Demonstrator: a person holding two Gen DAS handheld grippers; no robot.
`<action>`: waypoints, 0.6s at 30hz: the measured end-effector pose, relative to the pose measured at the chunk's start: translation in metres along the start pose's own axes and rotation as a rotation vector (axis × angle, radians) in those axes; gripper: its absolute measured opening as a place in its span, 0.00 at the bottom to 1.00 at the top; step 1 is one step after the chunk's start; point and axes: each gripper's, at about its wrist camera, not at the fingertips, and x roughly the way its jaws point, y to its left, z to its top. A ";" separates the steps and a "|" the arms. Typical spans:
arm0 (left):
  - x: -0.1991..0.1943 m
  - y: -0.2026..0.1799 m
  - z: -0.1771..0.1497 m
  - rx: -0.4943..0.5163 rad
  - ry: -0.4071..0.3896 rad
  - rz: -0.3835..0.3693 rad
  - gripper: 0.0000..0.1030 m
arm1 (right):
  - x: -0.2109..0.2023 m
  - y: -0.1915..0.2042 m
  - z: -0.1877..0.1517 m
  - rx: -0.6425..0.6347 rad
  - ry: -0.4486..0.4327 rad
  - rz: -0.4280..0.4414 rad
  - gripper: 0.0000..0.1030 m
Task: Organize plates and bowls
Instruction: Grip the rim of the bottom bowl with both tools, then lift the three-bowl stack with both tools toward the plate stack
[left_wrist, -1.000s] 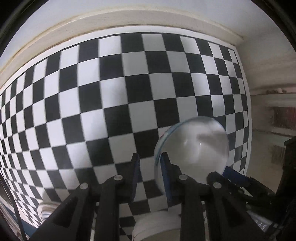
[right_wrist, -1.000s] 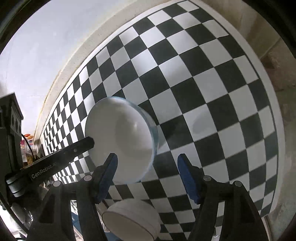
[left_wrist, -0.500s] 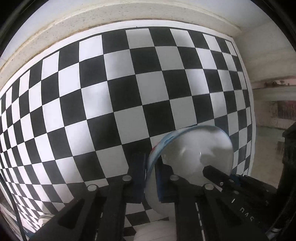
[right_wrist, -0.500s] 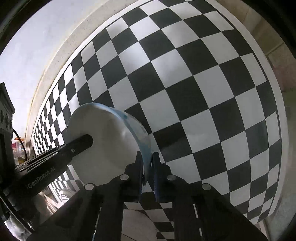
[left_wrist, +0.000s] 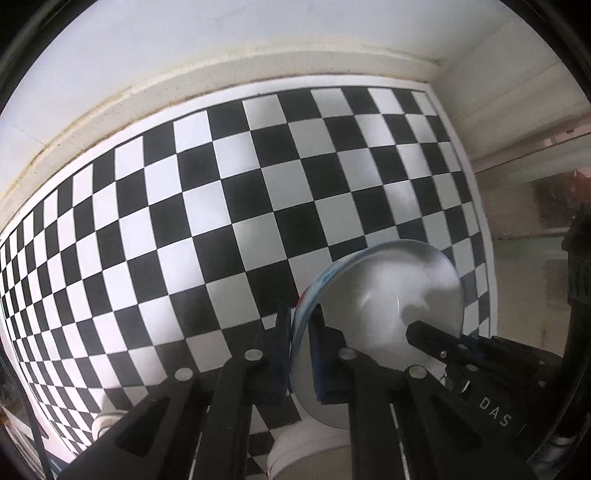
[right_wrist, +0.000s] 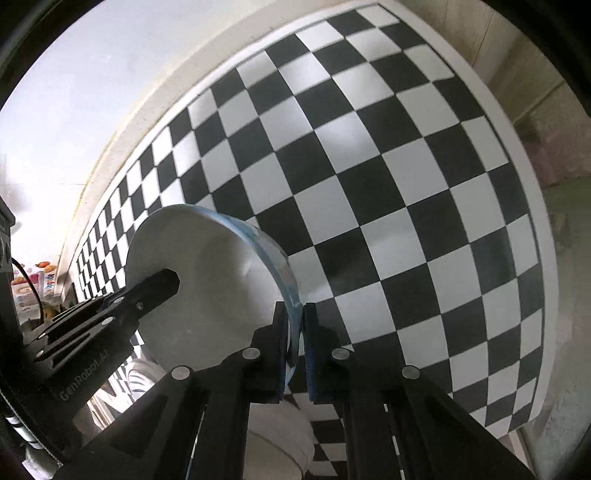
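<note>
Checkered tabletop (left_wrist: 229, 206) below, my left gripper (left_wrist: 300, 343) and right gripper (right_wrist: 295, 339) both pinch the plate (right_wrist: 207, 280) at opposite rim edges, stiff, slick, breakable.

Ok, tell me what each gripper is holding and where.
Both hold one white plate by its rim: left gripper and right gripper on opposite edges.

The checkered table (left_wrist: 229, 206) lies bare over most of its far and left part, so a gripper can pass freely there. At the far side a pale ledge (left_wrist: 155, 92) and a wall close the way. Near the bottom, a white bowl (right_wrist: 280, 443) stands on the table, under the plate (right_wrist: 207, 280) held on edge between both grippers.
</note>
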 end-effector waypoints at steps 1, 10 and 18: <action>-0.008 0.006 0.000 0.002 -0.009 -0.005 0.07 | -0.005 0.002 -0.002 -0.006 -0.007 0.002 0.09; -0.057 0.004 -0.034 0.026 -0.090 -0.019 0.08 | -0.054 0.018 -0.038 -0.063 -0.073 0.015 0.09; -0.094 0.003 -0.071 0.047 -0.146 -0.037 0.08 | -0.094 0.025 -0.089 -0.097 -0.119 0.030 0.09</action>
